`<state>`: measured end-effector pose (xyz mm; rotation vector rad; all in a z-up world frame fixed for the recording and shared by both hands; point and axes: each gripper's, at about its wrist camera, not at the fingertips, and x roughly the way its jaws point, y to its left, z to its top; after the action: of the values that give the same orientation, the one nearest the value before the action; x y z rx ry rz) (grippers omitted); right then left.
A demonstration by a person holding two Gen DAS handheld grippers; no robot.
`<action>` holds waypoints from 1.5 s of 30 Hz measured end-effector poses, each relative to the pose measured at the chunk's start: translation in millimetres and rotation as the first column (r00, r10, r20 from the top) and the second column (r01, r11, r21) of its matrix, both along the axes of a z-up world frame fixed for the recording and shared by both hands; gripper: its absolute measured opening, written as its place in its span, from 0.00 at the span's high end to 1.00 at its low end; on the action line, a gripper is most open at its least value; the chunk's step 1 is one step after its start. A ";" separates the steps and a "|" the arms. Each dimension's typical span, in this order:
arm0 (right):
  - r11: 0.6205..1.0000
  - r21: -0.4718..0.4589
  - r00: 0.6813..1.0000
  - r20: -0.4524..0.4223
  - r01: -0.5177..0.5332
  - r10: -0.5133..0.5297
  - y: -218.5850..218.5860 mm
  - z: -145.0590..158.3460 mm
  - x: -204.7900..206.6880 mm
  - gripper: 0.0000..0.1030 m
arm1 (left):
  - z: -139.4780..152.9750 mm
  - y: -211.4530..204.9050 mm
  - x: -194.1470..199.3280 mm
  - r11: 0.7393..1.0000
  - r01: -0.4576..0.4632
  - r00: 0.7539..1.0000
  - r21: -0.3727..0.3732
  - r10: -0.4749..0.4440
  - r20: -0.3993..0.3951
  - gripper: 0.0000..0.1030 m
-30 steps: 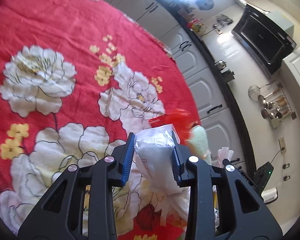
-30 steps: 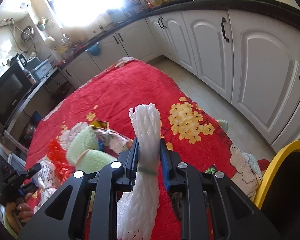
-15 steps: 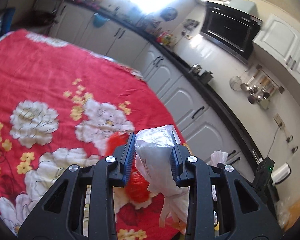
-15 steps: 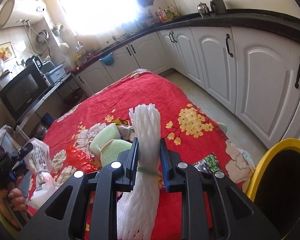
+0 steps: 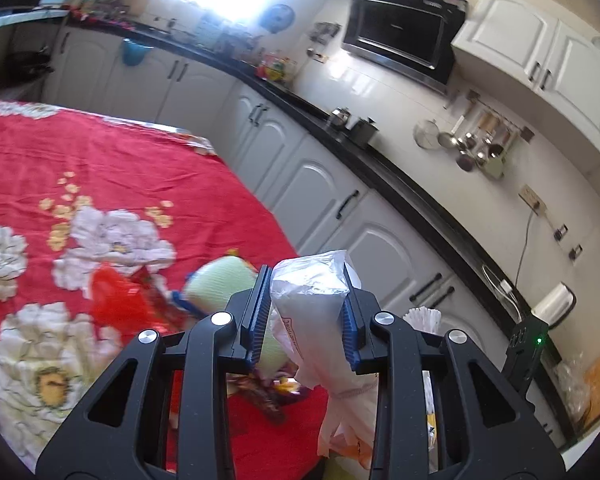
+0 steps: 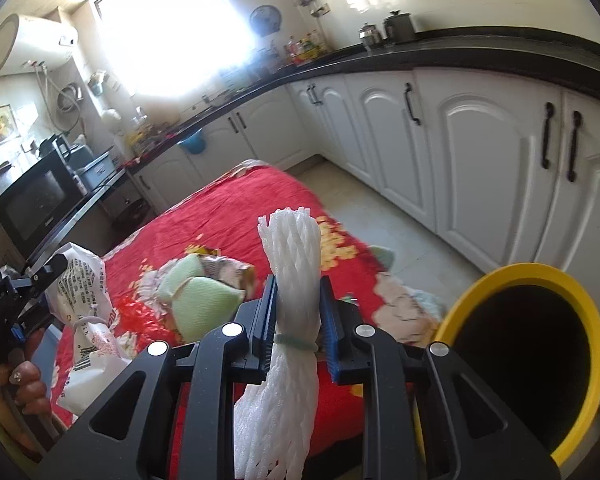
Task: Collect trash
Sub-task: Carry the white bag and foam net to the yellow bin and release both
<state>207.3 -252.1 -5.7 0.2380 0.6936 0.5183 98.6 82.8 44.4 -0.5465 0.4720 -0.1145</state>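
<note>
Pinching foam netting (image 6: pixel 294 280), right hand-held gripper (image 6: pixel 298 328) nears bin (image 6: pixel 580 320).

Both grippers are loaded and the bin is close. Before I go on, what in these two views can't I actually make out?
- Yellow bin, right wrist view: inside is black shadow, contents unreadable; lower edge cut by the frame.
- Trash under the left gripper, left wrist view: wrappers hidden behind fingers and the clear plastic bag.
- Green pouch, left wrist view: motion-blurred.
- Bag print, right wrist view: too small to read.
</note>
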 end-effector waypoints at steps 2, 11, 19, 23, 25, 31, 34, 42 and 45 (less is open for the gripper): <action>1.000 -0.001 1.000 0.004 0.018 -0.018 -9.4 -0.1 -0.8 0.81 | 0.1 -15.4 6.5 1.000 0.024 1.000 0.007 -0.024 0.001 0.77; 0.994 0.001 0.994 0.017 0.111 -0.111 -57.8 -5.2 -7.3 0.81 | -0.1 -79.0 30.7 0.991 0.123 0.992 0.059 -0.124 0.012 0.77; 0.980 0.009 0.980 0.026 0.198 -0.198 -98.1 -10.5 -10.5 0.81 | -8.7 -128.4 48.0 0.976 0.192 0.981 0.100 -0.193 -0.004 0.77; 0.970 0.009 0.969 0.031 0.243 -0.244 -118.1 -16.6 -12.7 0.81 | -13.4 -152.9 53.6 0.969 0.217 0.976 0.119 -0.218 -0.004 0.77; 0.965 0.010 0.965 0.029 0.261 -0.262 -125.8 -19.6 -12.1 0.81 | -14.3 -164.4 56.7 0.966 0.223 0.974 0.132 -0.225 0.000 0.77; 0.952 0.001 0.952 0.024 0.307 -0.307 -148.9 -32.5 -11.6 0.81 | -23.3 -200.3 68.2 0.957 0.237 0.971 0.167 -0.240 0.003 0.77; 0.943 -0.002 0.943 0.016 0.333 -0.332 -160.1 -41.2 -10.5 0.81 | -30.7 -217.0 73.0 0.952 0.239 0.970 0.191 -0.244 0.001 0.77; 0.926 -0.022 0.926 -0.016 0.377 -0.378 -178.2 -67.1 -9.8 0.81 | -53.9 -252.4 86.9 0.933 0.254 0.966 0.253 -0.258 -0.017 0.76; 0.921 -0.034 0.921 -0.033 0.387 -0.388 -182.4 -77.5 -7.7 0.80 | -65.2 -260.2 91.4 0.928 0.261 0.965 0.266 -0.262 -0.034 0.76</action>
<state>199.6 -434.5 -83.2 0.3527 0.6697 0.1244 190.0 -177.5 -20.9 -0.2142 0.5471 -0.3022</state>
